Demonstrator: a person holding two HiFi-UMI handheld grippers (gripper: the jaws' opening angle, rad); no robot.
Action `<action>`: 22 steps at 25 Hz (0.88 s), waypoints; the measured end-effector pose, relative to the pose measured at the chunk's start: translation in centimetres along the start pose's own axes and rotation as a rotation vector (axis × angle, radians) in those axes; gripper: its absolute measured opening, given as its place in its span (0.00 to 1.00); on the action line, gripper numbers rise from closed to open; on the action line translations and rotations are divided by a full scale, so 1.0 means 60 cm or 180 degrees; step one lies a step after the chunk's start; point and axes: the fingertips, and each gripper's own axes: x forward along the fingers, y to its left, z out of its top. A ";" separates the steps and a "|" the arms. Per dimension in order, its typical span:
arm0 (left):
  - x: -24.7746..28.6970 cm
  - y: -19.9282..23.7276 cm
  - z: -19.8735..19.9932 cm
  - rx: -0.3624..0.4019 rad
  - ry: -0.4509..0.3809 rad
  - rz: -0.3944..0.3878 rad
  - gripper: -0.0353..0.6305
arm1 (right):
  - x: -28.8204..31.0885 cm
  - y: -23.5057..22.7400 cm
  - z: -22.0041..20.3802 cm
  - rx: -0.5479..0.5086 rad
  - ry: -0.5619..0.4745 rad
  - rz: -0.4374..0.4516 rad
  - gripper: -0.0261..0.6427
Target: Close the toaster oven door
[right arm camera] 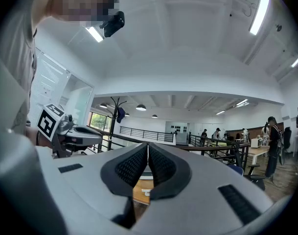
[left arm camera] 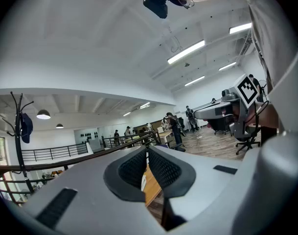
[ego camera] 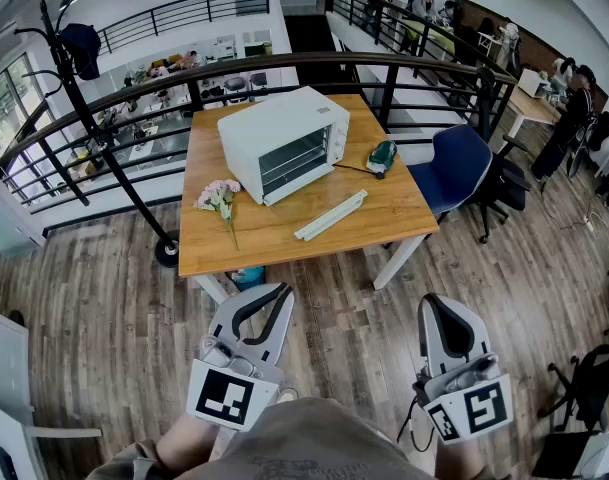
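A white toaster oven [ego camera: 284, 140] stands on the wooden table [ego camera: 284, 243], its dark front with racks facing the table's near right. A long white bar [ego camera: 331, 215] lies parallel to that front, a short way off; I cannot tell whether it is the edge of the folded-down door. My left gripper [ego camera: 271, 294] and right gripper [ego camera: 434, 304] are held low over the floor by the person's body, well short of the table. Both are shut with nothing between the pads, as the left gripper view [left arm camera: 148, 153] and right gripper view [right arm camera: 148, 152] confirm.
Pink flowers [ego camera: 219, 196] lie on the table's left part and a green object [ego camera: 382, 155] with a cable at its right. A blue chair [ego camera: 459, 168] stands right of the table, a black railing [ego camera: 184, 78] behind it, a coat stand [ego camera: 84, 78] at the left. People stand far back.
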 end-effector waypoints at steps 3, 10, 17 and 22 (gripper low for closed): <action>0.010 -0.024 0.006 0.0027 0.0007 0.0000 0.09 | -0.017 -0.023 -0.005 0.0081 -0.0025 -0.0023 0.09; 0.027 -0.077 0.018 -0.0018 0.0048 0.0043 0.09 | -0.056 -0.066 -0.013 0.0165 -0.0053 0.0047 0.09; 0.034 -0.103 0.014 -0.0312 0.0086 0.0379 0.09 | -0.103 -0.068 0.014 0.0350 -0.0564 0.0469 0.09; 0.039 -0.104 0.005 -0.0457 0.0109 0.0585 0.28 | -0.103 -0.108 -0.018 0.0453 -0.0425 0.0249 0.38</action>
